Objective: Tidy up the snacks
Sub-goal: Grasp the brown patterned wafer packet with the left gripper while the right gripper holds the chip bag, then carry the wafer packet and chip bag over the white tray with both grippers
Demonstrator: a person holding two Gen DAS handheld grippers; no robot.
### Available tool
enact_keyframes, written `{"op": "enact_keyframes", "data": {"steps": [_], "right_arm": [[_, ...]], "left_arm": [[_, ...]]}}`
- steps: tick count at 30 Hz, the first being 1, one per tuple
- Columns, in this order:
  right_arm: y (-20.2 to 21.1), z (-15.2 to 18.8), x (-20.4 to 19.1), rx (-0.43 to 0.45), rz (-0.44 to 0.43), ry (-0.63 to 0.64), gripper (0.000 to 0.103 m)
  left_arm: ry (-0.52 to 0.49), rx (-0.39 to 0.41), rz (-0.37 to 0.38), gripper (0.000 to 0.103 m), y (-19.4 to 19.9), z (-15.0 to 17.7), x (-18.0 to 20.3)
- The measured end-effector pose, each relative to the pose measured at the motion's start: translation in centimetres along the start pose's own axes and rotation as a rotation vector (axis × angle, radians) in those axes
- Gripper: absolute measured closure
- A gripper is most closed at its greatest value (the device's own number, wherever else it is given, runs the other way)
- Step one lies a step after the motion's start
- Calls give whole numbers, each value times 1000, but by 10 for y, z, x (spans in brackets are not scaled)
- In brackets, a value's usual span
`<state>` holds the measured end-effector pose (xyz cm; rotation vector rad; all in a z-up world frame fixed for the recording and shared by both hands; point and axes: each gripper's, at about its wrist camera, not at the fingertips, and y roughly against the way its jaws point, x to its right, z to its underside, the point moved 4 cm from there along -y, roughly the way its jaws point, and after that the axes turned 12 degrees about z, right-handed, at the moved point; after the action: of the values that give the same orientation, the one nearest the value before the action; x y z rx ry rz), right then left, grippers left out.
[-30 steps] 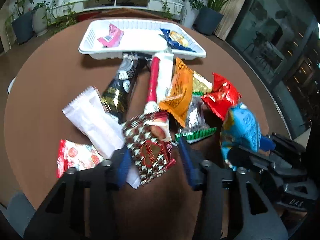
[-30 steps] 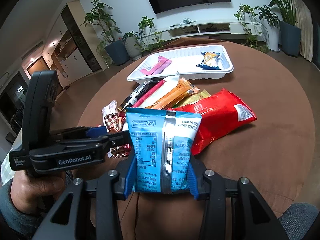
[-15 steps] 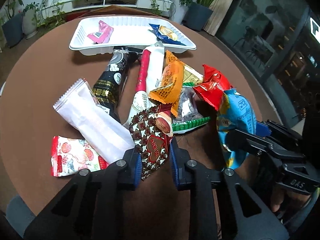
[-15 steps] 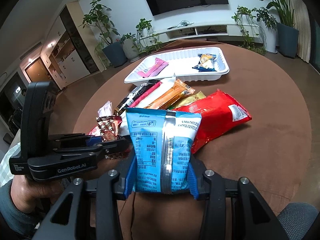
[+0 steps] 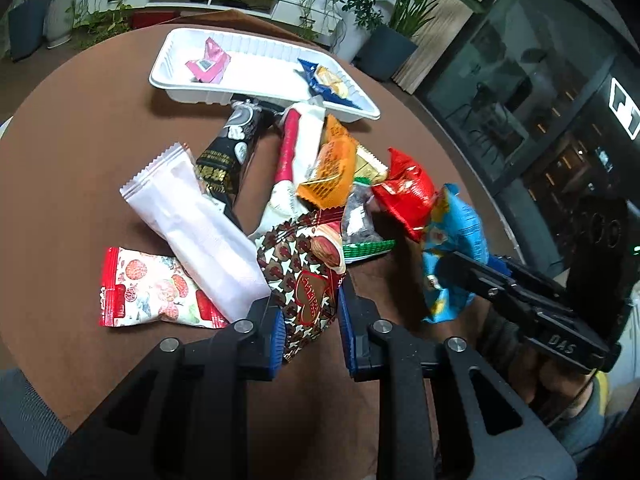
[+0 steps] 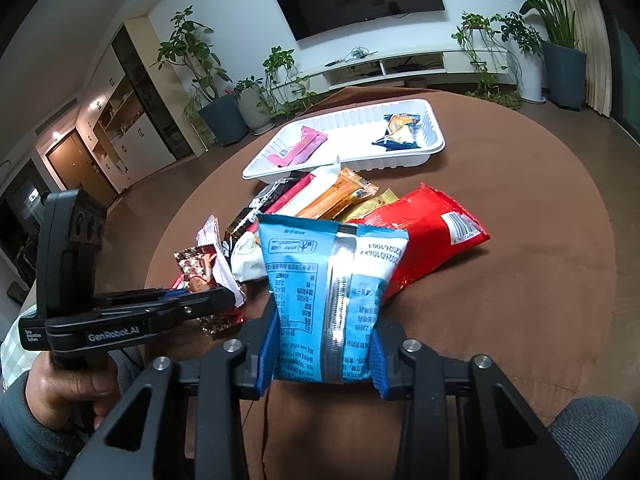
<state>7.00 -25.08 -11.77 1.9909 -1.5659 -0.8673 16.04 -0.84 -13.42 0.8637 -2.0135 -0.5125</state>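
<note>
A: Where's the tray (image 5: 168,80)?
B: Far side of the worktop (image 5: 80,140), two small packets (image 5: 208,66) inside, one toward each end.
A: And the rest?
B: Pile of snack packs (image 5: 320,160) just in front of the tray, overlapping. One flat pack (image 5: 148,294) lies at the pile's near-left edge, partly under a long wrapper (image 5: 196,232).

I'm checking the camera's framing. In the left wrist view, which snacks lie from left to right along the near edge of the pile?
Red-and-white fruit-print packet → brown-and-white heart-print packet → crumpled blue bag.
</note>
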Motion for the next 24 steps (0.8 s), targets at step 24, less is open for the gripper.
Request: {"op": "enact_keyframes", "data": {"steps": [24], "right_arm": [[25,-44,65,34,-56,-203,69]], "left_arm": [[91,129,124,82,71,-60,-39]]}}
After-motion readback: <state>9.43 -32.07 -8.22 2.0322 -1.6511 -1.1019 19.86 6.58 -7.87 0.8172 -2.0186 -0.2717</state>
